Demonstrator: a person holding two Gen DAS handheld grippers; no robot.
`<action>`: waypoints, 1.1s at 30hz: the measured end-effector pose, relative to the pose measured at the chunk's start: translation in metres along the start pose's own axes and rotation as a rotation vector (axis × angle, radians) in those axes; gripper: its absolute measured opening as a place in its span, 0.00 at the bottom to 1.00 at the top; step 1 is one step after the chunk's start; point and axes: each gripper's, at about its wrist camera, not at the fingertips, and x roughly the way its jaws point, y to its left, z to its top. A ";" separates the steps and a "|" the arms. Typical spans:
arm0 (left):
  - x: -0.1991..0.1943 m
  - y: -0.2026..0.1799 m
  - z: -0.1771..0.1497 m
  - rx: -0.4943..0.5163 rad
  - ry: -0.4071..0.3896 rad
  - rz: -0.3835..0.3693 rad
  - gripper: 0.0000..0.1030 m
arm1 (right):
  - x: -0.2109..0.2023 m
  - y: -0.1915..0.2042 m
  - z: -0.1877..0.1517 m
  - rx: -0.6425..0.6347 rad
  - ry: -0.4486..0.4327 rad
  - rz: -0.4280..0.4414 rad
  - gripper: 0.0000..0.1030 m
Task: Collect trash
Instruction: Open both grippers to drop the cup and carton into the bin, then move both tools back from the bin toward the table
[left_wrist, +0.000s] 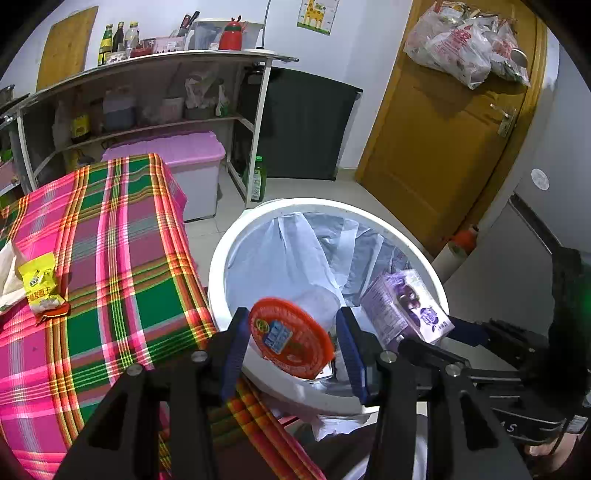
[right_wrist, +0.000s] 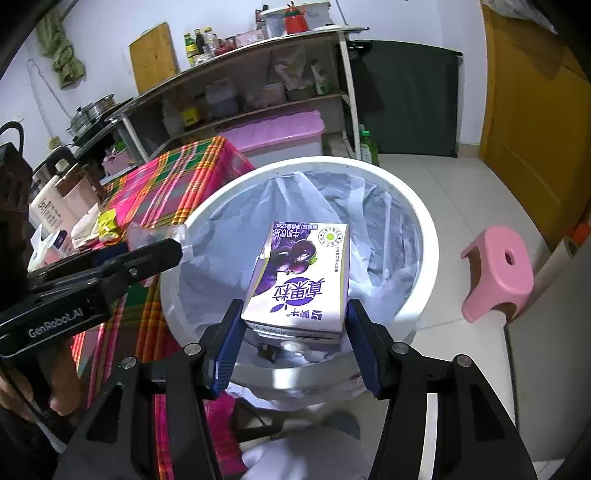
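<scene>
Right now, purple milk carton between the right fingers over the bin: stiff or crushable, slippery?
The purple milk carton probably stays fairly stiff: its edges look square and undented between the right gripper fingers. Its glossy printed skin may be slippery. It is likely empty and light, being trash, so it should drop flat into the white bin rather than roll.

A bin (right_wrist: 428, 236) stands right of the table (left_wrist: 110, 229), a stool (right_wrist: 498, 273) farther right.

The bin (right_wrist: 424, 236) floor stays hidden from you under the white liner (right_wrist: 229, 258) and the purple carton (right_wrist: 299, 280). You see the orange lid (left_wrist: 290, 334) blurred, its label unreadable.
</scene>
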 end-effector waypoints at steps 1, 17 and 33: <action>0.000 0.000 0.000 -0.001 -0.001 0.000 0.49 | 0.001 -0.001 0.000 0.004 -0.001 0.002 0.54; -0.020 0.008 -0.001 -0.032 -0.043 -0.025 0.52 | -0.017 0.007 0.002 -0.018 -0.061 -0.001 0.55; -0.048 0.044 -0.017 -0.113 -0.079 0.029 0.52 | -0.036 0.019 0.001 -0.034 -0.107 0.025 0.55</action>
